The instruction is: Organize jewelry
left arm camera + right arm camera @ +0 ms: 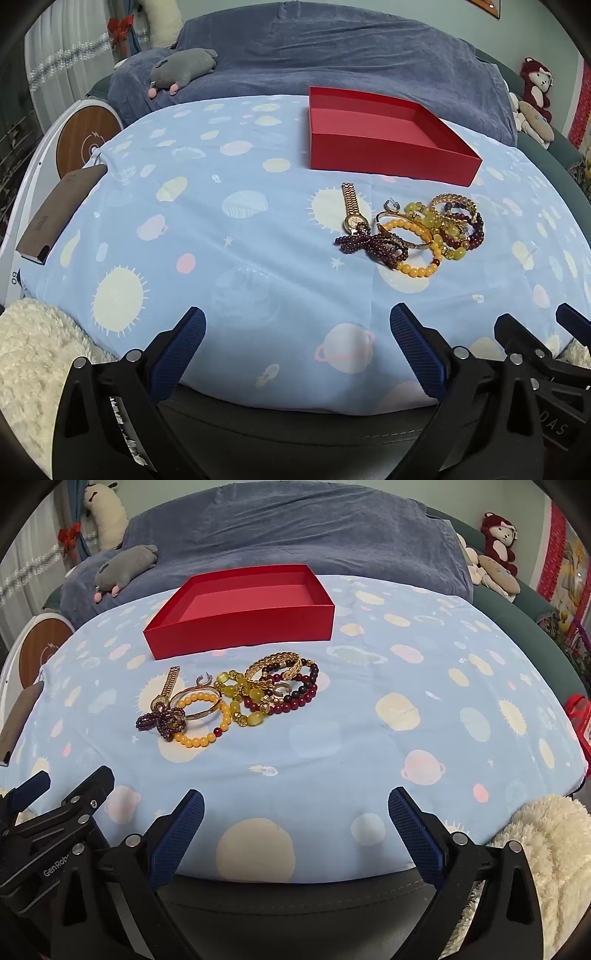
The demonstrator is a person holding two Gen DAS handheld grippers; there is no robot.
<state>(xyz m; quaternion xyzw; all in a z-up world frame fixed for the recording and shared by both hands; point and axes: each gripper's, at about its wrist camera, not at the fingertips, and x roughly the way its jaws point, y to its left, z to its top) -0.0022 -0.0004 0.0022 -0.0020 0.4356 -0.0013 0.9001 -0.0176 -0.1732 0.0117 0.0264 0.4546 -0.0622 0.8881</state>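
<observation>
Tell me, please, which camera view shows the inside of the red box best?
The right wrist view: the red box sits near the middle of the frame, its open top facing the camera, so most of its bare floor shows. In the left wrist view the red box stands further off to the right, and its near wall hides more of the floor.

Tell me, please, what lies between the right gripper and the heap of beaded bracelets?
Only bare planet-print blue cloth lies between the open right gripper and the heap of beaded bracelets, as the right wrist view shows.

black gripper (297, 350) frames, blue ribbed pads (177, 830), silver screws
</observation>
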